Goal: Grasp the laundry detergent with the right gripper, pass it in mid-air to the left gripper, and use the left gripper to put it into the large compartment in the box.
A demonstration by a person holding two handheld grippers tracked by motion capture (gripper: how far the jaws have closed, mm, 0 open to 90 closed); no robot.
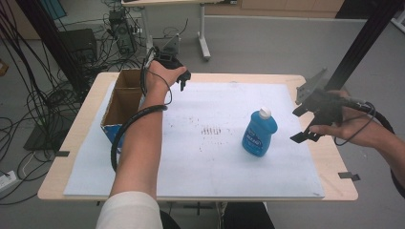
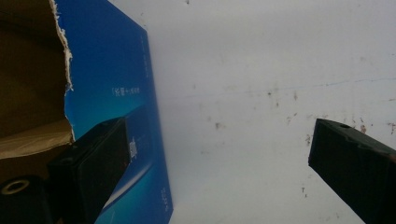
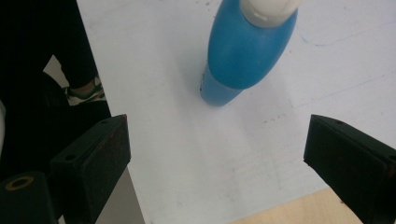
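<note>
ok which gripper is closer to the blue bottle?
Right. The right gripper is open beside the blue bottle, on its right with a gap. The left gripper is far off at the table's back, by the cardboard box.

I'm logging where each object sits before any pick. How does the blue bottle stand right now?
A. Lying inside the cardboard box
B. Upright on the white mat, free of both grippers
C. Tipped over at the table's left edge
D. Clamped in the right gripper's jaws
B: the blue bottle stands upright on the white mat, with the right gripper open beside it and the left gripper open near the cardboard box.
</note>
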